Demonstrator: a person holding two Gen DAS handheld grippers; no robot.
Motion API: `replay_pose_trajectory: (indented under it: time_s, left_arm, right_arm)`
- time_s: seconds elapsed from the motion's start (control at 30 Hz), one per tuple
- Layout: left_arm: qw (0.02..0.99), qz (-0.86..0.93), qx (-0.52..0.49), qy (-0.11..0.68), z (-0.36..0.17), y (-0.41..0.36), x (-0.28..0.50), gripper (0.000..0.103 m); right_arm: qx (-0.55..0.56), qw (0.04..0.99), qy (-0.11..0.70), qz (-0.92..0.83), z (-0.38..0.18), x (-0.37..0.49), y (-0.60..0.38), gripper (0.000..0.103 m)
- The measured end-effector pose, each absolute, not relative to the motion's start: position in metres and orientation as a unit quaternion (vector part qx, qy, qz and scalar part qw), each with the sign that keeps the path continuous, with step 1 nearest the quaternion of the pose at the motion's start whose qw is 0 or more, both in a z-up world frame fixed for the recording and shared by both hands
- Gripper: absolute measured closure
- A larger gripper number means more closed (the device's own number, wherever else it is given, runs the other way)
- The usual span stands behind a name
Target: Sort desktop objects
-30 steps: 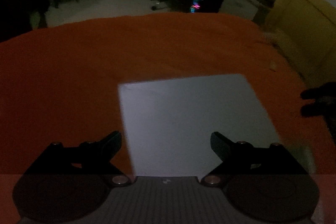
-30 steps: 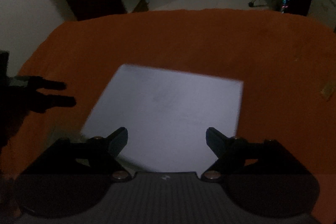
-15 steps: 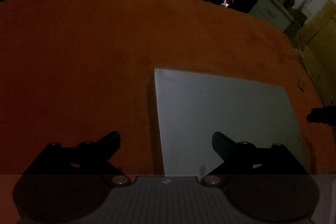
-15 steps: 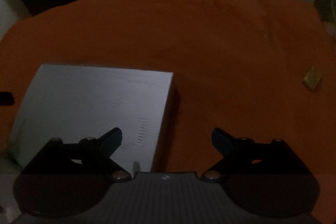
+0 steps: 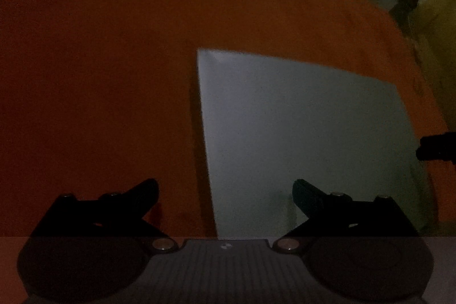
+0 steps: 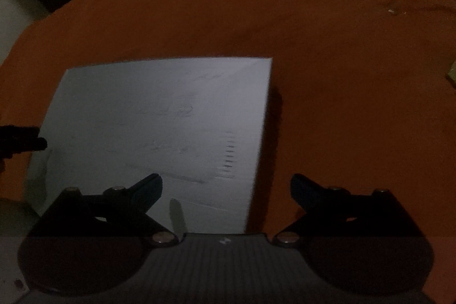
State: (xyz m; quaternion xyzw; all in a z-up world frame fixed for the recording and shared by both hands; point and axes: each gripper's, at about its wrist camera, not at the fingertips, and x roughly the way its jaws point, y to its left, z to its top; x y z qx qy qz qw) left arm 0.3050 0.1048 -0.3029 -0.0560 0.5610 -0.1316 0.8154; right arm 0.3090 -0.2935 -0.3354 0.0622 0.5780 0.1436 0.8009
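Hovering both spread grippers, left [image 5: 225, 190] and right [image 6: 226, 185], you risk creasing the flat pale-grey paper sheet [image 6: 159, 118] on soft orange cloth [image 6: 342, 76].

Left gripper [image 5: 225, 190] hovers low with its jaws spread wide, right gripper [image 6: 226, 185] hangs level alongside, jaws just as wide, both gripping nothing at all.

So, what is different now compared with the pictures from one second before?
Both tools shifted outward. In the left wrist view the white sheet slid from the centre to the right, so the left tool now straddles its left edge. In the right wrist view it slid left, and the right tool straddles its right edge. Nothing was gripped or released. The sheet lies flat on the orange cloth, both tools open.
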Motion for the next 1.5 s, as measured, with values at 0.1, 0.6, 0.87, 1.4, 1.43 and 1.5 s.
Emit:
replay_pose_trajectory:
  time_s: [0.1, 0.6, 0.87, 1.4, 1.43, 1.5]
  left_arm:
    - [0.807, -0.147, -0.041, 0.571, -0.304, 0.099, 0.305, 0.001]
    - [0.796, -0.172, 0.001, 0.581, -0.291, 0.092, 0.309, 0.001]
    - [0.832, -0.108, -0.101, 0.534, -0.245, 0.131, 0.309, 0.001]
    - [0.851, -0.112, -0.078, 0.507, -0.151, 0.130, 0.249, 0.001]
    - [0.851, -0.114, -0.080, 0.506, -0.146, 0.130, 0.244, 0.001]
    - [0.852, -0.115, -0.087, 0.503, -0.138, 0.129, 0.236, 0.001]
  right_arm:
    - [0.061, 0.790, 0.592, 0.152, -0.340, 0.310, -0.283, 0.004]
    - [0.051, 0.780, 0.609, 0.135, -0.323, 0.313, -0.261, 0.000]
    - [0.067, 0.790, 0.593, 0.138, -0.303, 0.304, -0.258, 0.000]
    - [0.071, 0.827, 0.540, 0.141, -0.220, 0.264, -0.293, 0.000]
    - [0.070, 0.828, 0.539, 0.141, -0.216, 0.259, -0.294, 0.000]
    - [0.067, 0.829, 0.536, 0.143, -0.207, 0.247, -0.296, 0.000]
